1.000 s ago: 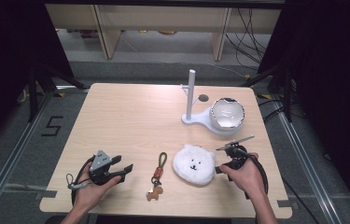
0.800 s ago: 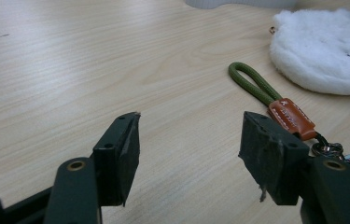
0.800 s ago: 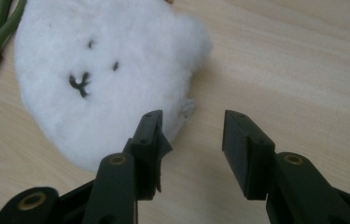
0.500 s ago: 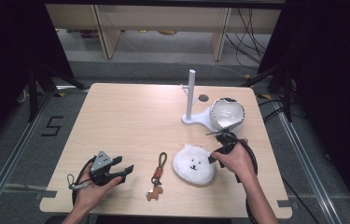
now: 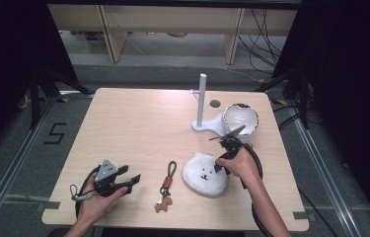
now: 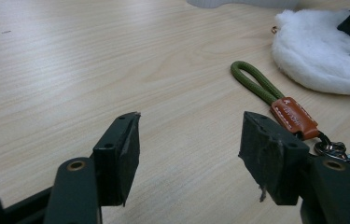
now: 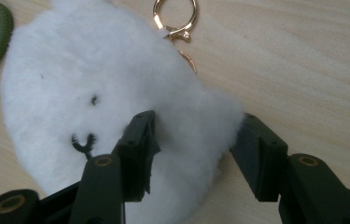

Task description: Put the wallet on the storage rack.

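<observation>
Where the pale wooden table [image 5: 138, 123] lies bare across its left half and middle, there is free room; the right gripper [image 7: 193, 140], jaws just widening, straddles one edge of the fluffy white plush face [image 7: 93, 93] near the front right, fur between them, pads not pressing; the left gripper [image 6: 189, 140] gapes empty beside a green-looped keychain [image 6: 261, 88].

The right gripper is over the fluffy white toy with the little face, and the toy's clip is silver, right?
Not quite. The right gripper is over the fluffy white toy, one jaw on the fur and the other at its edge, but the clip is gold, not silver. The right gripper view shows it at the toy's top edge.
</observation>
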{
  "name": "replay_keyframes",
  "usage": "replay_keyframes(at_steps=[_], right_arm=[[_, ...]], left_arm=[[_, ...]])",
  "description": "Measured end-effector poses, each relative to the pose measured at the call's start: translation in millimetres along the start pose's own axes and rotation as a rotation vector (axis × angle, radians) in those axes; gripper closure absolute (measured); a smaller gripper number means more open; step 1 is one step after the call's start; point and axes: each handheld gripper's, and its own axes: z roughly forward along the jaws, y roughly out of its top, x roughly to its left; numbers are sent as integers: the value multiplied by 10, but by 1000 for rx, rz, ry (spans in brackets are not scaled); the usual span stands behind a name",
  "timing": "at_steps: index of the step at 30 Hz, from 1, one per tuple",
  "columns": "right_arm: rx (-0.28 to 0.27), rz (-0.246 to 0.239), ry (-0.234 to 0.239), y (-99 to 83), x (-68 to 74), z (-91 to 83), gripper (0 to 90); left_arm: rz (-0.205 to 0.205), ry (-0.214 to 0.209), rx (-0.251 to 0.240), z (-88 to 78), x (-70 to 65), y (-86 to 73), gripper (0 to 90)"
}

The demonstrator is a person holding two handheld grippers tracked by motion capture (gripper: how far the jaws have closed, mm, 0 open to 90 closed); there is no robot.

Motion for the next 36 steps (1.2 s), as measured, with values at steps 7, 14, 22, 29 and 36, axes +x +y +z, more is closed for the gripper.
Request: replay_keyframes(at_steps=[7,14,22,29,36], right_arm=[[4,-60,2,7,7,71,646],[-19,-95,7,-48,2,20,800],[-122,-150,-30,-218,98,-186,828],[-240,-195,-29,-345,143,-436,833],[-305,-227,-34,-407,118,-596,834]], left_arm=[[-6,-7,-2,11,12,-18,370],[-7,-8,8,20,9,-38,371],[-10,-1,4,18,8,-48,372],[-6,3,4,16,12,-54,372],[-7,0,1,23,10,-61,371]])
